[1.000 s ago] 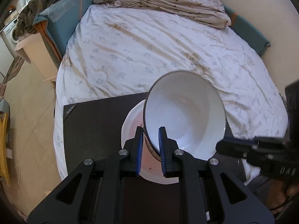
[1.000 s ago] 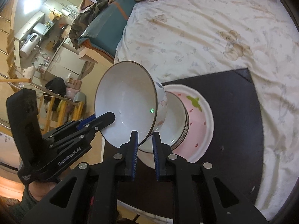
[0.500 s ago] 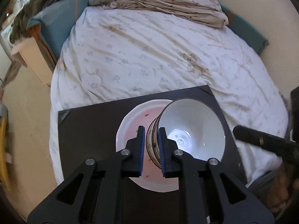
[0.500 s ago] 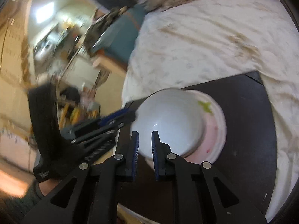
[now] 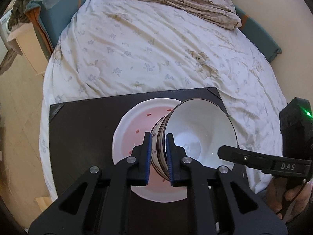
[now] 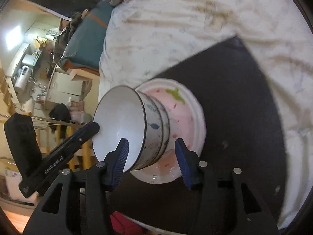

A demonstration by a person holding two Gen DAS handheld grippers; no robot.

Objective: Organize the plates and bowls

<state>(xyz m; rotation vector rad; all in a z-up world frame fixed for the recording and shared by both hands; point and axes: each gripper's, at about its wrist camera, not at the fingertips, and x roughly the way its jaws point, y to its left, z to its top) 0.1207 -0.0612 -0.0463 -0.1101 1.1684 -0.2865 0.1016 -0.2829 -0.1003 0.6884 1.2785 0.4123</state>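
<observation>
A white ceramic bowl with a thin dark rim [image 5: 197, 135] sits nested in at least one more patterned bowl [image 6: 164, 135] on a round pink strawberry-print plate [image 5: 135, 129], and that stack stands on a black rectangular board [image 5: 82, 125] laid over the white flower-print bedsheet [image 5: 156, 45]. In the left wrist view the stack lies at about five o'clock from the board's middle.

Stacking looks close to done: plate at the bottom, bowls gathered on top. No other dishes show loose on the board or sheet, so what remains is probably letting go and pulling both tools clear.

The left gripper [image 5: 158, 152] is clenched on the bowl walls at their near edge, blue pads pinching the nested rims. The right gripper [image 6: 151, 154] has its jaws opening; the lower bowl walls sit between the pads, but the pads stand clear of them.

The top bowl's mouth faces up out of the stack, leaning toward three o'clock in the left view. Its axis runs through the plate's centre, so the bowls look roughly concentric, if slightly tipped.
</observation>
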